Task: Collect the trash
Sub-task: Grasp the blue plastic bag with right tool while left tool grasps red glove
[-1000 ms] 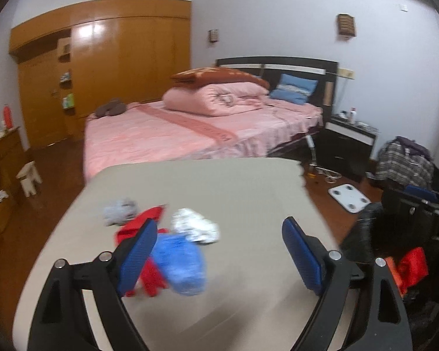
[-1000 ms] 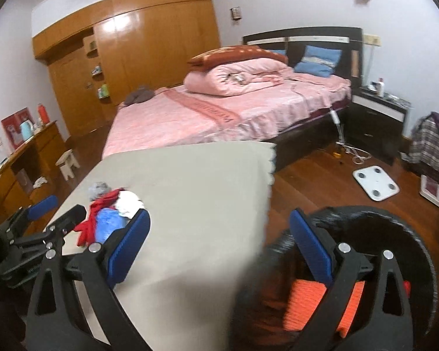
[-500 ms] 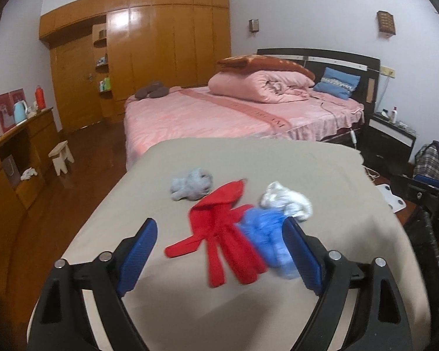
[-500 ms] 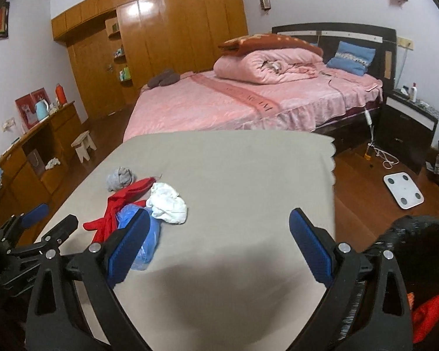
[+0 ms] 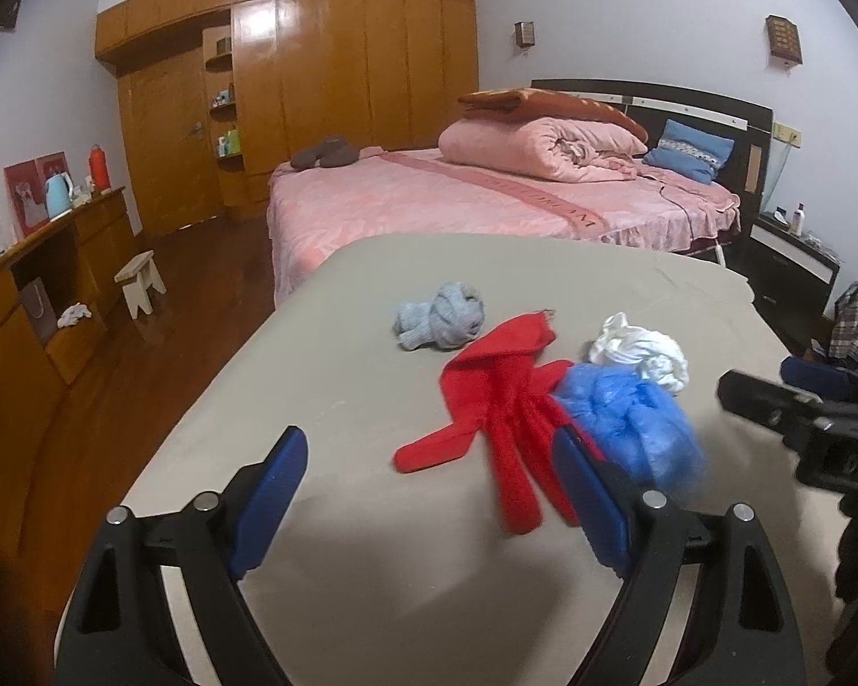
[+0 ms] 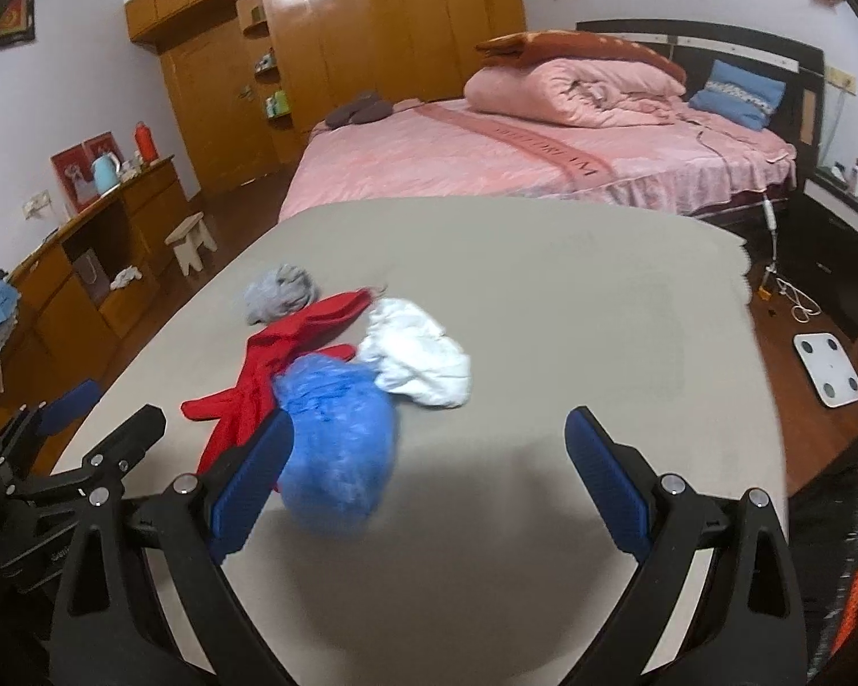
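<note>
On the beige-covered table (image 5: 343,514) (image 6: 572,314) lies a small heap: a red cloth (image 5: 503,400) (image 6: 269,360), a crumpled blue plastic bag (image 5: 629,417) (image 6: 337,440), a white wad (image 5: 640,351) (image 6: 417,360) and a grey wad (image 5: 440,317) (image 6: 280,291). My left gripper (image 5: 429,486) is open and empty, hovering near the red cloth's lower end. My right gripper (image 6: 429,474) is open and empty too, its left pad beside the blue bag. The right gripper's black frame (image 5: 801,417) shows at the edge of the left wrist view.
A black-lined trash bin (image 6: 846,560) with something orange inside stands at the table's right front corner. Beyond the table is a pink bed (image 5: 486,200), a wooden wardrobe (image 5: 314,86), a desk (image 5: 46,286) on the left, a small stool (image 5: 140,286) and a white scale (image 6: 829,369) on the floor.
Both views have swung from the bin side toward the heap, which now lies closer and more central. The bin has slid out to the right edge. Both grippers stayed open.
</note>
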Available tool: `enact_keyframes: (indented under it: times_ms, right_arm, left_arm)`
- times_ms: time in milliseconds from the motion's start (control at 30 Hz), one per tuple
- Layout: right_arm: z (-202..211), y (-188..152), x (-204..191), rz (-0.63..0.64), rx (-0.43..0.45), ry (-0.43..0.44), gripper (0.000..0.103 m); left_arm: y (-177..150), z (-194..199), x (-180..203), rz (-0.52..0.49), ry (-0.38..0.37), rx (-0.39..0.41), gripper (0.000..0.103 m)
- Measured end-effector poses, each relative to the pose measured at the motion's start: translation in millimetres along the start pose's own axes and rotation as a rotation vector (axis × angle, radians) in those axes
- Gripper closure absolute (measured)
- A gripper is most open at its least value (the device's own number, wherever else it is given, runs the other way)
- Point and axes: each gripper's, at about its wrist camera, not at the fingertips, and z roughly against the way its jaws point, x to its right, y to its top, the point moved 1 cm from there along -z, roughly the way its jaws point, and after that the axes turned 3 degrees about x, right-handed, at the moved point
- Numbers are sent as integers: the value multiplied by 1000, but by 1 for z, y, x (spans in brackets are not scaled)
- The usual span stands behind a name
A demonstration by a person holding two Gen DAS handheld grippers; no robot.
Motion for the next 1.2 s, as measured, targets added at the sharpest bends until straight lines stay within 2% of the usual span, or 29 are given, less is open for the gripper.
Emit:
enact_keyframes:
  times_ms: [133, 200, 267, 400, 467, 567, 833, 1033, 1200]
  right_arm:
    - [-20, -7, -15, 14, -41, 15, 10]
    - [-28, -10, -22, 22, -59, 23, 13]
    - [-36, -12, -27, 34, -86, 34, 24]
    - [-50, -16, -34, 34, -150, 82, 35]
    - [-52, -18, -38, 46, -168, 118, 55]
    - [-49, -20, -43, 62, -176, 154, 65]
    - [-16, -23, -34, 62, -141, 178, 67]
    - [9, -13, -3, 4, -83, 132, 67]
    - [11, 5, 16, -12, -41, 93, 67]
  left_arm:
    - [-2, -3, -8, 6, 10, -6, 18]
    - [-4, -4, -12, 11, 13, -9, 18]
    - [-5, -5, -16, 20, 15, -12, 18]
    - [-6, -7, -21, 36, 14, -16, 18]
    - [-6, -8, -21, 36, 12, -17, 18]
    - [-6, -8, -20, 34, 10, -16, 18]
    - [-2, -9, -10, 45, -13, -18, 18]
    - [7, -23, 7, 48, -44, -28, 18]
    - [22, -47, 21, 40, -65, -43, 18]
